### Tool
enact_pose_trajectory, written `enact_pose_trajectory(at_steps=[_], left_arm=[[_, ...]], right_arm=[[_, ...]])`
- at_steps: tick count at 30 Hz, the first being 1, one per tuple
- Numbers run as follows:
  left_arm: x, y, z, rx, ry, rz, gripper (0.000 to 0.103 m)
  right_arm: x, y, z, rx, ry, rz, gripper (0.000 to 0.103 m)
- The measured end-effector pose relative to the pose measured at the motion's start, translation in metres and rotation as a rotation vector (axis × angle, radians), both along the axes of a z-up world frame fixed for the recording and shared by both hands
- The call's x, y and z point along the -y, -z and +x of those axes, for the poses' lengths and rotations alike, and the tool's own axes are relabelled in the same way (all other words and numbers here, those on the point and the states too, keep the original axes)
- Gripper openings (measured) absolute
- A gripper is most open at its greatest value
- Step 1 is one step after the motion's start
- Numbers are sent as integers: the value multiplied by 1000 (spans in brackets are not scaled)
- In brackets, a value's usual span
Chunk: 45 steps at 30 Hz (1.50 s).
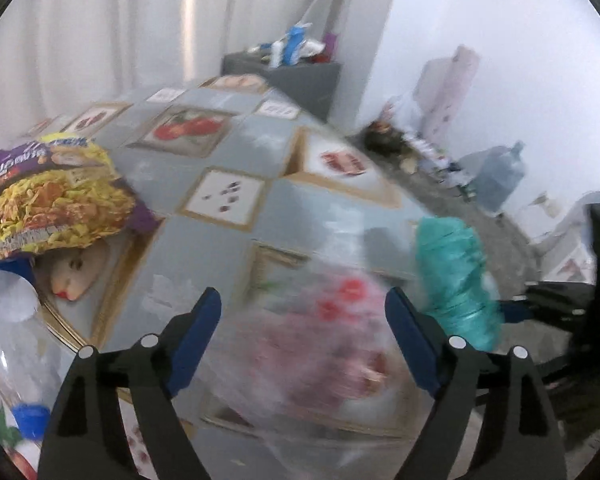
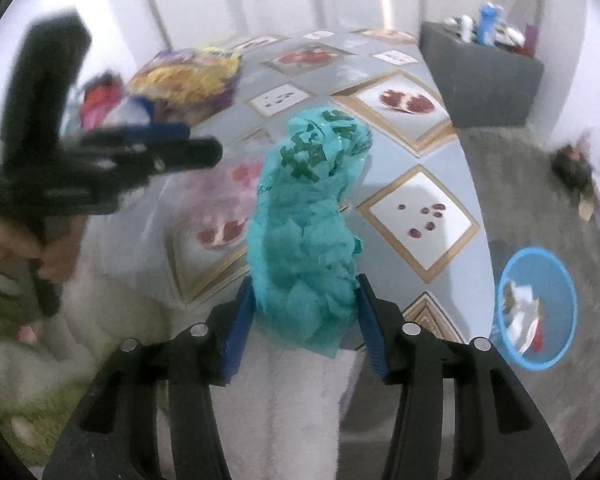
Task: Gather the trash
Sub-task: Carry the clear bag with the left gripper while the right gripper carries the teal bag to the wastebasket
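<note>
- A bench covered by a grey cloth printed with framed fruit pictures is seen in both views.
- A crumpled teal plastic bag is clamped upright between the right tongs, above the bench edge.
- The left tongs are spread apart over a blurred clear bag, gripping nothing.
- A yellow-and-purple noodle packet lies on the bench.

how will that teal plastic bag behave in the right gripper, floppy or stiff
Probably floppy: the teal plastic bag is crumpled thin film, bunched between the right gripper pads. Likely light for its bulk, since it stands up above the pads without sagging. It may compress and slip if the grip loosens.
</note>
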<state>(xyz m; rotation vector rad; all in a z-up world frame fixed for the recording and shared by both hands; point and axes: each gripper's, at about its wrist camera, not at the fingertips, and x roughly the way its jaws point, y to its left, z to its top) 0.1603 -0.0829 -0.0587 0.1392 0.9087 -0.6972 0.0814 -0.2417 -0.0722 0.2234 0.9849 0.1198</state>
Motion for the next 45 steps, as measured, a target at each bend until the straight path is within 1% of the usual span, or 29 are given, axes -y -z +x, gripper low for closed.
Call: enact_pose_trajectory(at_steps=[2,3,4,5,8,11,13,16,19,21,28,31,32,33,34,35,36,38,41,42,44,45], left_arm=[[-1,13,12,-47,-26,25,82],[-4,17,12,-79,-31,24,83],[-10,17,8,-87,-33,14,83],[-12,16,4,-95,-17,3,83],[-17,14,-15,-173,60,-27,83],[-20,13,-29,-213,101,-50,83],[-17,13,-34,-193,88,-17,83],[-3,15,-41,-115,81,101,83],[17,19,-53,-39,125,215,83],[24,21,-59,-5,149,244,83],[26,23,-59,7,137,237,84],[26,22,-60,8,132,236,83],[27,22,-59,9,129,237,81],[26,21,-59,12,122,234,77],[26,21,-59,13,116,233,73],[26,20,-58,15,114,232,72],[25,20,-58,18,113,230,68],[24,19,-58,24,104,227,65],[20,18,-57,33,84,224,56],[19,18,-57,36,75,223,51],[18,17,-58,38,75,219,49],[18,17,-59,42,81,216,44]], right_arm=[[6,1,2,-11,29,40,49],[9,2,3,-15,43,57,50],[12,2,4,-20,55,69,50],[14,2,4,-23,63,81,50],[17,0,4,-23,74,114,53],[19,1,5,-22,79,120,57],[21,1,7,-22,85,114,58],[22,0,8,-20,91,110,60],[23,-3,10,-10,98,106,62],[23,-5,10,-3,100,104,63],[16,-1,17,-8,86,79,63],[12,3,19,-8,77,35,62],[10,3,19,-3,75,13,58],[10,3,20,-3,72,2,53],[10,3,19,-2,72,-7,50],[10,3,19,0,72,-7,48],[12,3,18,1,76,1,47],[13,4,18,5,84,9,45],[14,5,16,13,95,15,43],[14,5,16,16,98,15,43],[14,4,15,20,101,15,42],[14,4,15,23,104,15,42]])
